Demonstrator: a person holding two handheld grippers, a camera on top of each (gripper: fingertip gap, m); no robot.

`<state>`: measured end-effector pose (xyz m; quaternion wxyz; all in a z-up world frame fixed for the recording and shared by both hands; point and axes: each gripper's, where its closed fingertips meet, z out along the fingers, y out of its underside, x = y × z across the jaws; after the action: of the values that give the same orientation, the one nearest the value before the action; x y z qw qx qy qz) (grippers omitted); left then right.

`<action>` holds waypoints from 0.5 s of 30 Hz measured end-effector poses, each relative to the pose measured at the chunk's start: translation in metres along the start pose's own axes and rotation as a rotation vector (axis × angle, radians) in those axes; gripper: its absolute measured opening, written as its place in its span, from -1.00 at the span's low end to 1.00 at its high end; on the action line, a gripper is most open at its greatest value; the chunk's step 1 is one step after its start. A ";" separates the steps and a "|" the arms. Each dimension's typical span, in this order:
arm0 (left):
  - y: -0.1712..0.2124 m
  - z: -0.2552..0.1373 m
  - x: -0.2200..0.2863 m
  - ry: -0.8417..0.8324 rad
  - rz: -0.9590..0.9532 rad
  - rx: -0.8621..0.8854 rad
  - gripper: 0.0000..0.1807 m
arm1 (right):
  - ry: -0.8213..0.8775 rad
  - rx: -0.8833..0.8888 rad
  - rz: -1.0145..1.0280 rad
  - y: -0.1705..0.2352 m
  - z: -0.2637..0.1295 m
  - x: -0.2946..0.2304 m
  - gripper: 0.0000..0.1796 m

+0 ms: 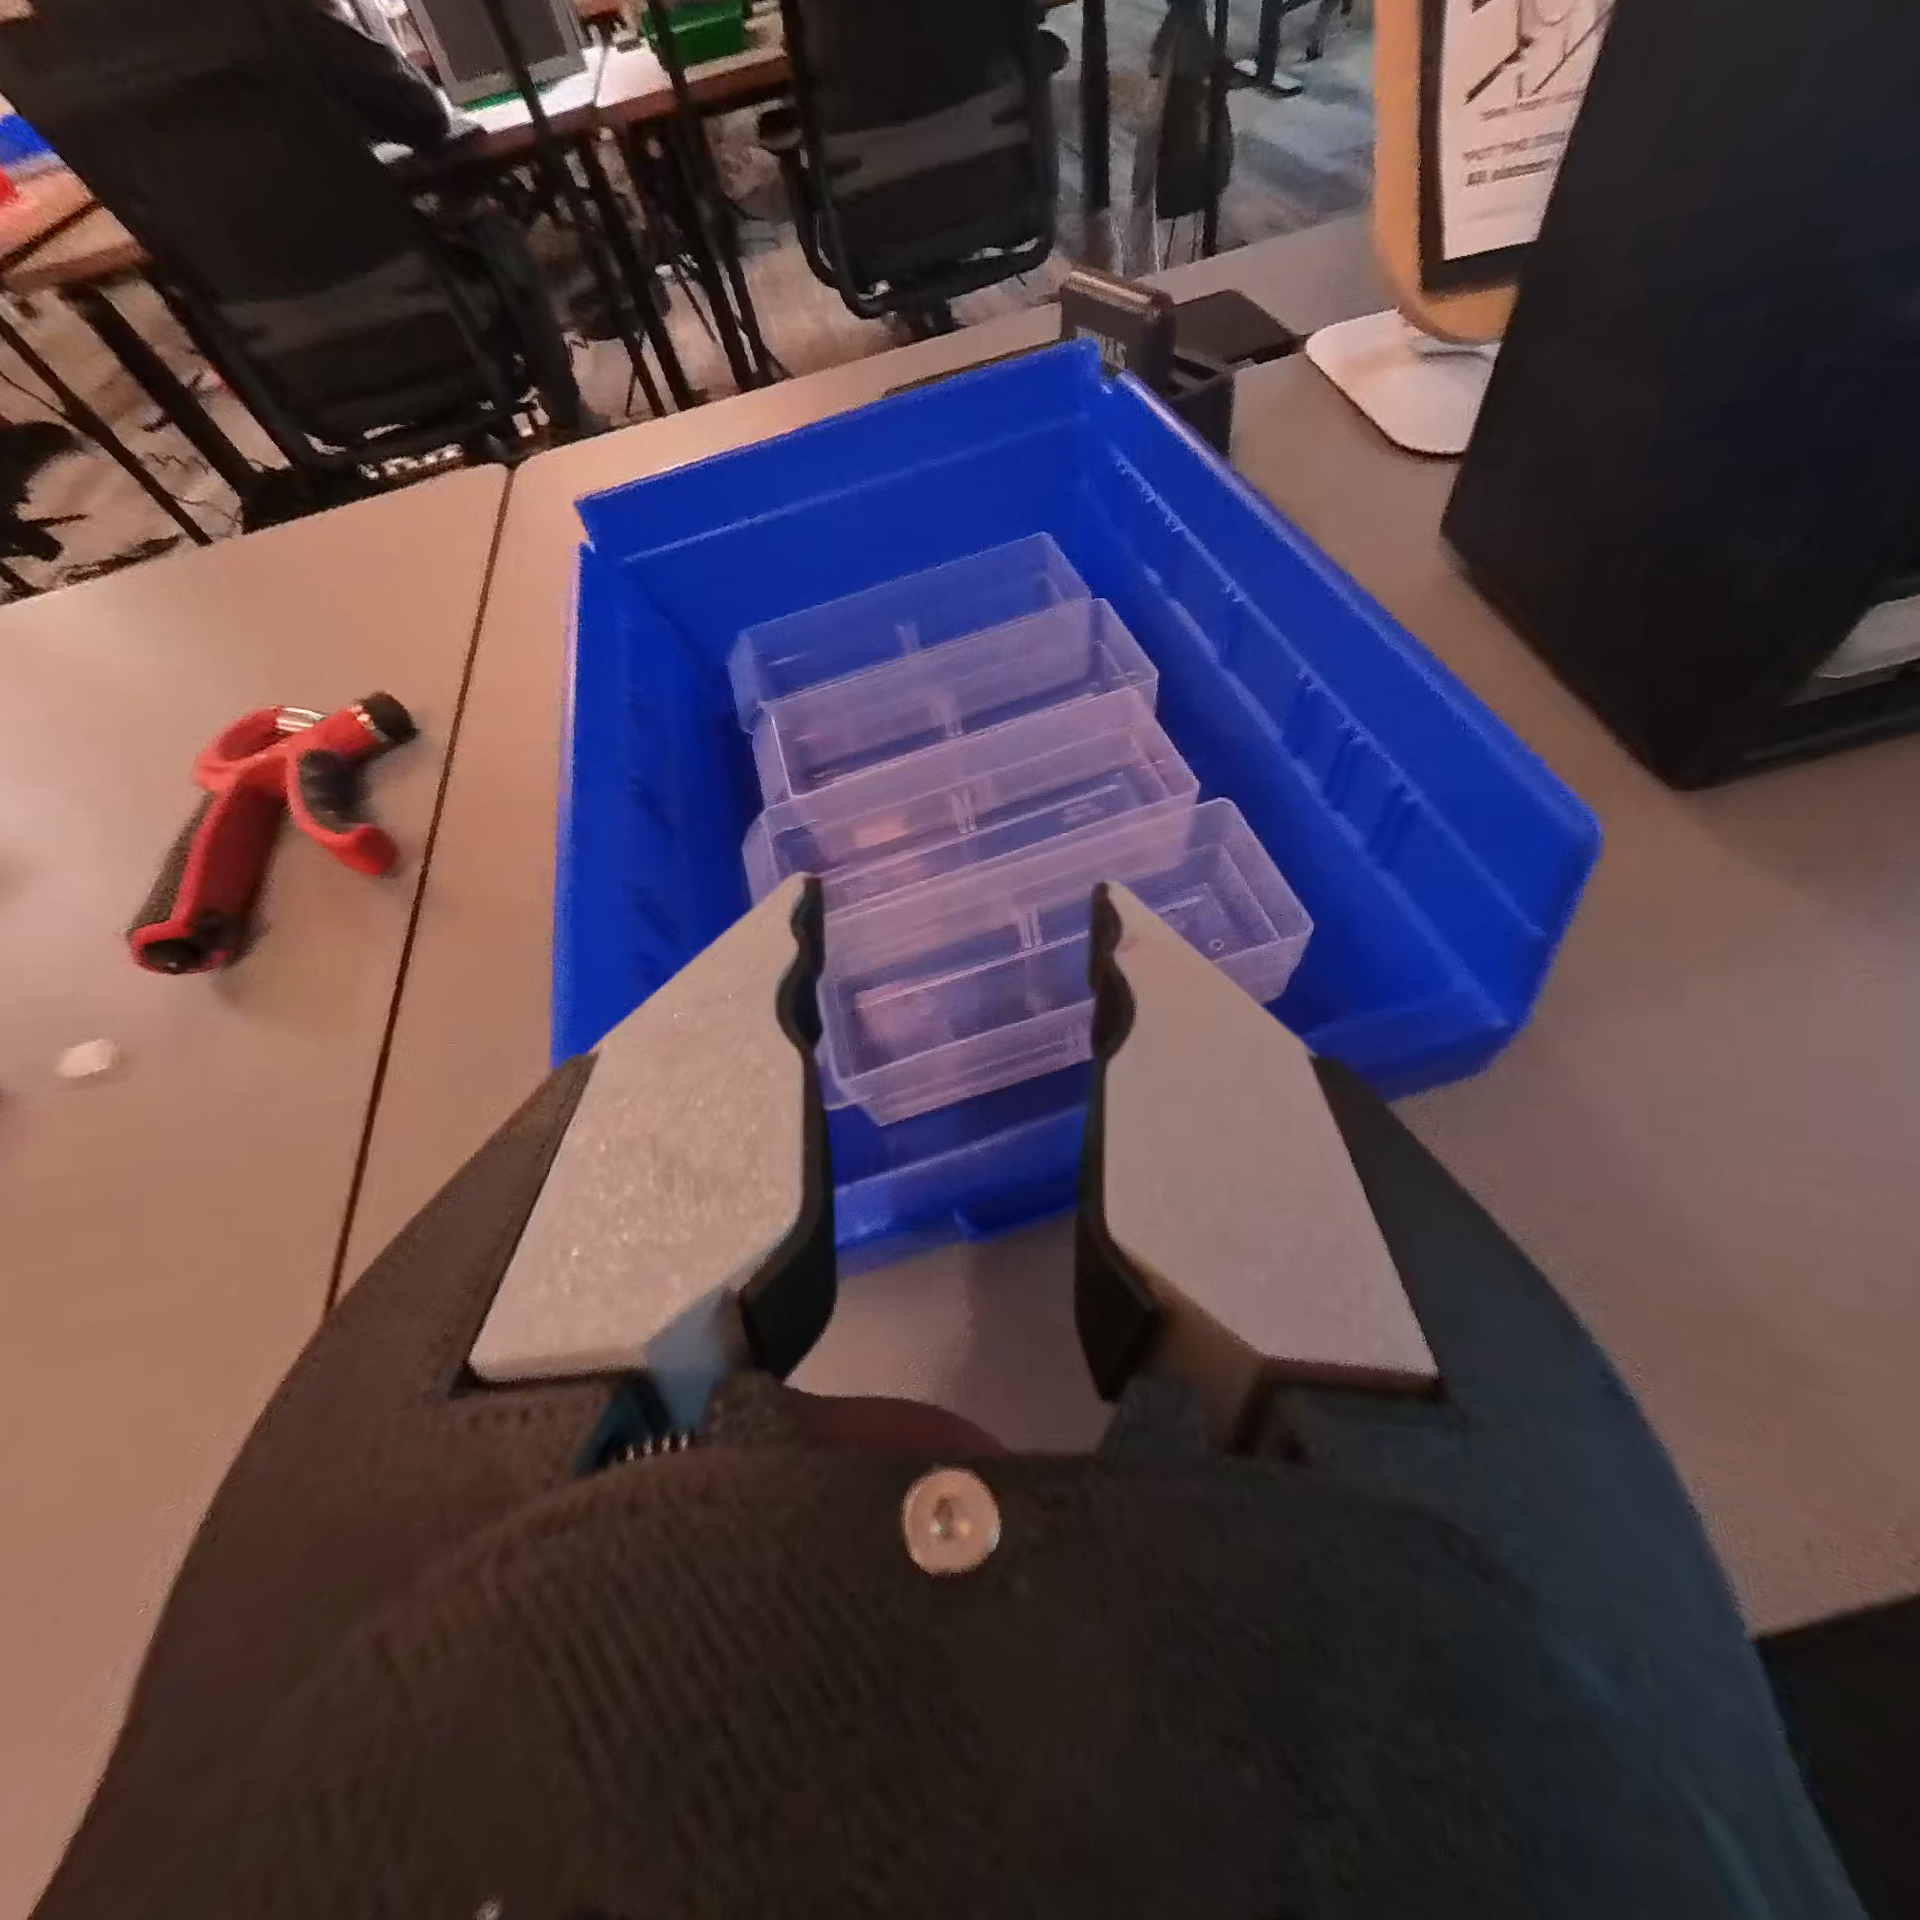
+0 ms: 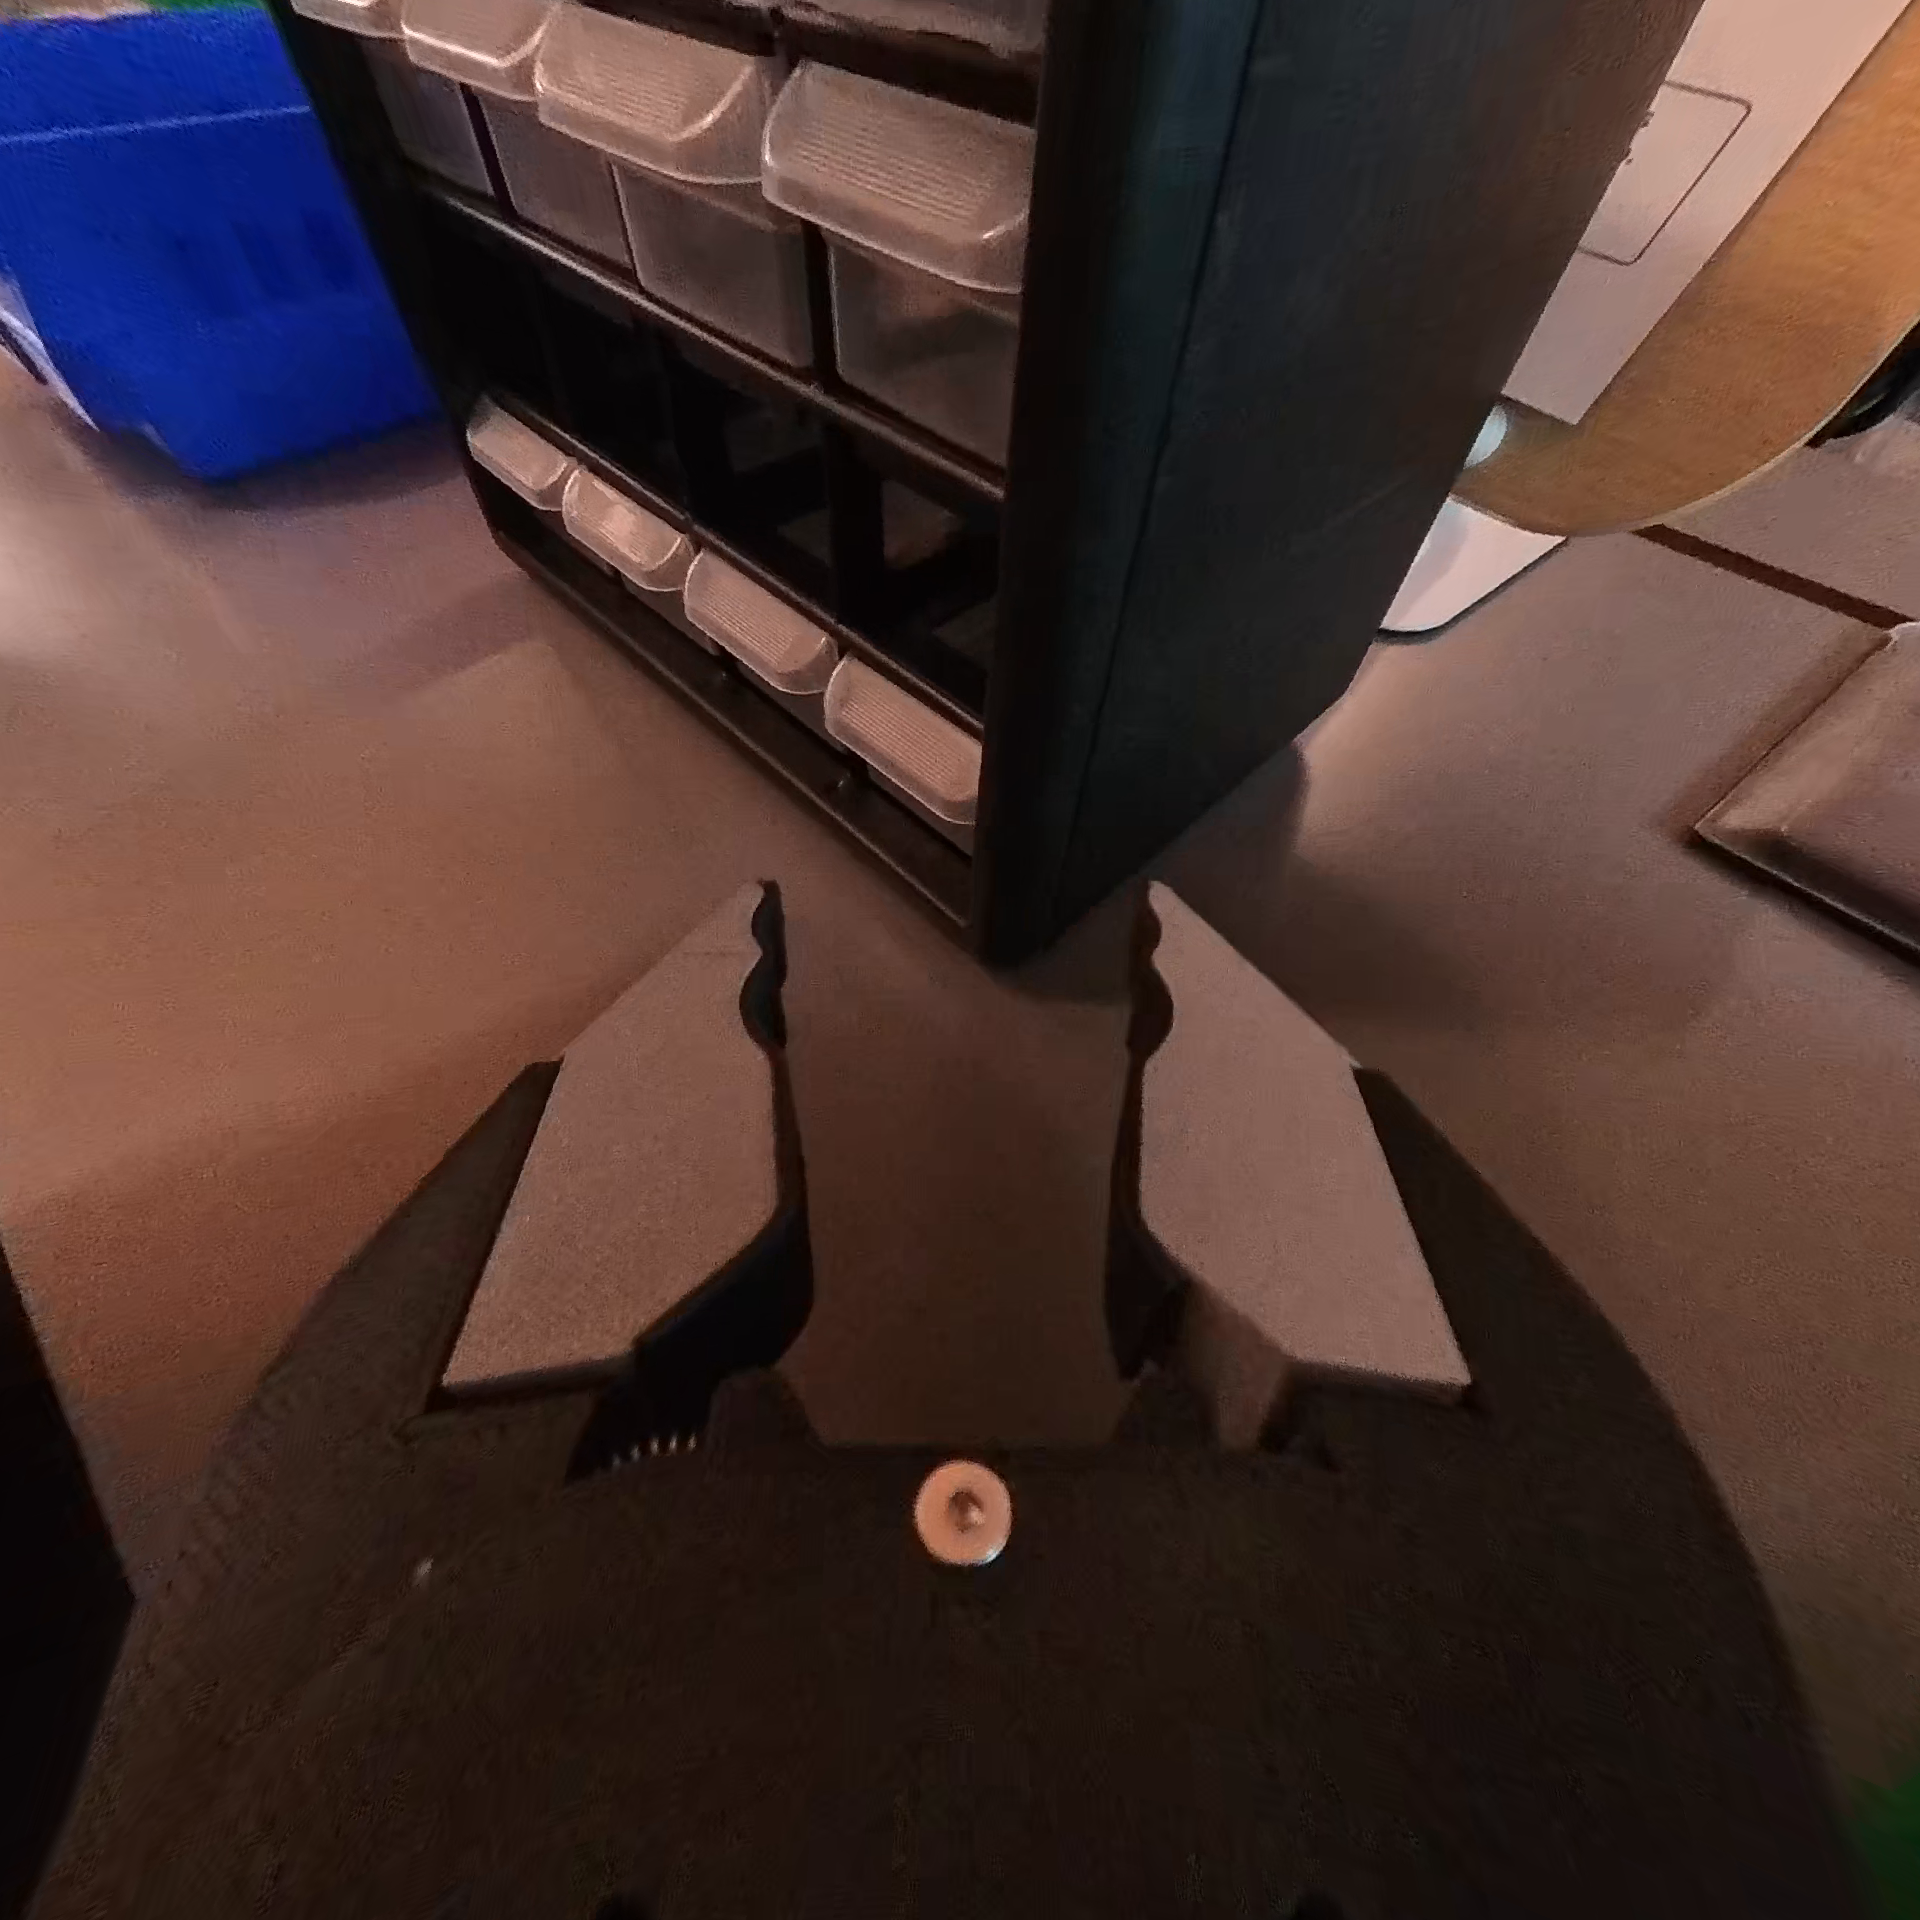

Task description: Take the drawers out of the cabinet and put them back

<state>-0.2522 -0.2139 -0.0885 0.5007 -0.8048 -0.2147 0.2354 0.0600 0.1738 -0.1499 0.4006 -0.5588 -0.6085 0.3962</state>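
A blue bin (image 1: 1351, 727) on the table holds several clear drawers (image 1: 966, 748) lying across one another. My left gripper (image 1: 956, 888) is open and empty, hovering over the bin's near end with the nearest drawer (image 1: 966, 1018) showing between its fingers. The black cabinet (image 2: 1143, 416) stands upright; it also shows in the left wrist view (image 1: 1714, 416). Its upper row (image 2: 904, 208) and bottom row (image 2: 758, 623) hold drawers, and the row between (image 2: 790, 457) is empty slots. My right gripper (image 2: 961, 888) is open and empty, just in front of the cabinet's lower right corner.
A red and black hand tool (image 1: 270, 821) lies on the table left of the bin. A white stand base (image 1: 1403, 384) and a small black holder (image 1: 1205, 353) sit behind the bin. A flat grey pad (image 2: 1849, 790) lies right of the cabinet. Office chairs stand past the table's far edge.
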 end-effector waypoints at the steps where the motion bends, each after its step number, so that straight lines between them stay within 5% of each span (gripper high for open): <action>1: 0.001 0.005 0.001 0.021 -0.006 -0.009 -0.45 | -0.006 0.000 0.005 0.000 0.000 0.001 -0.28; 9: 0.017 0.046 0.037 0.217 0.262 -0.240 -0.48 | -0.008 0.007 0.030 -0.001 0.001 0.003 -0.29; 15: 0.061 0.060 0.042 0.343 0.504 -0.582 -0.59 | 0.032 0.047 -0.008 -0.006 -0.004 0.004 -0.33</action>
<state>-0.2476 -0.1720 -0.1741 0.2079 -0.9675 0.0180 0.1427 0.0611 0.1772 -0.1423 0.4252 -0.5530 -0.5948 0.3996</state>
